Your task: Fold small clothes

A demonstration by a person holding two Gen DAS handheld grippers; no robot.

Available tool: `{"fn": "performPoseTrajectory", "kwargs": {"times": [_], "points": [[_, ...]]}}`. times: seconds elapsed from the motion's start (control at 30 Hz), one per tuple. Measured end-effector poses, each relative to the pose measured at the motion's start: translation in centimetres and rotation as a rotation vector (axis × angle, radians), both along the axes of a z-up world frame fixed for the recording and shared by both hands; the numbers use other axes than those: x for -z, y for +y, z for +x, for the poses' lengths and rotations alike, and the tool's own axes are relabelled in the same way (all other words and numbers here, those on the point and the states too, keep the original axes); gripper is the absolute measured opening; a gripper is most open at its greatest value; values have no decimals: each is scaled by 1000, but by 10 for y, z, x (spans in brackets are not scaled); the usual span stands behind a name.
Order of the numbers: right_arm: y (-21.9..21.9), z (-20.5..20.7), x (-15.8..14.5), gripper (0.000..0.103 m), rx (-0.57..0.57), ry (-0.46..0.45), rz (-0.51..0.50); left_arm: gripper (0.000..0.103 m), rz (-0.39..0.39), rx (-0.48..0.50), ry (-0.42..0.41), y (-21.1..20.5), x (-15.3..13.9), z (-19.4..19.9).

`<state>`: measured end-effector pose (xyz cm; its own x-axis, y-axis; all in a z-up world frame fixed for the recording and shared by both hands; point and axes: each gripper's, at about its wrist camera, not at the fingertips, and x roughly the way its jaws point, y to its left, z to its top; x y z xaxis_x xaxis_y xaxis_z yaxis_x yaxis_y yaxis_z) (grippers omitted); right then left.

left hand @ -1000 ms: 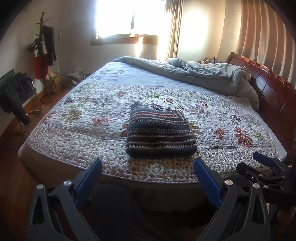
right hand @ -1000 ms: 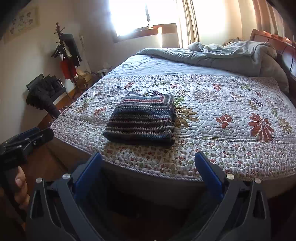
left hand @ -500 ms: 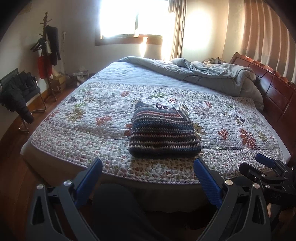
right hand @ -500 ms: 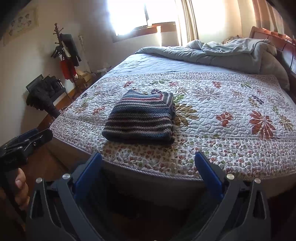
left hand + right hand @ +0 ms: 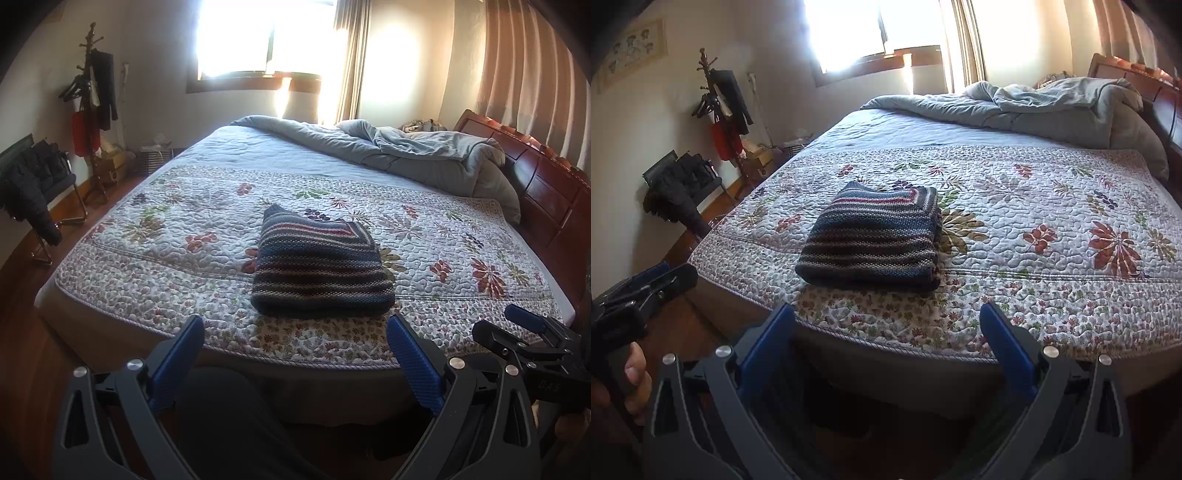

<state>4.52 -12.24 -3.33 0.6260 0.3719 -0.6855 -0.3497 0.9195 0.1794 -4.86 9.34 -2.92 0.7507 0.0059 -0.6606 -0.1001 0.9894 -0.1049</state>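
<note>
Left claw: wide, holding nothing, short of bed edge | Right claw: wide, holding nothing, beside it | Striped sweater: folded, flat on floral quilt, near bed's front edge | Grey duvet: bunched beyond

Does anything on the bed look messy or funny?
The striped sweater looks neat, folded into a tidy block on the flowery quilt. The only messy part is the grey duvet, bunched in a rumpled heap by the wooden headboard. Both grippers are open and hold nothing.
</note>
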Motion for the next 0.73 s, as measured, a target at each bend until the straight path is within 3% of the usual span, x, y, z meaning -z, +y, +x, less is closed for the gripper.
{"fn": "performPoseTrajectory", "kwargs": {"times": [0.73], "points": [[1, -1, 0, 100, 1, 1, 0, 99, 16, -30, 3, 5, -2, -2]]}}
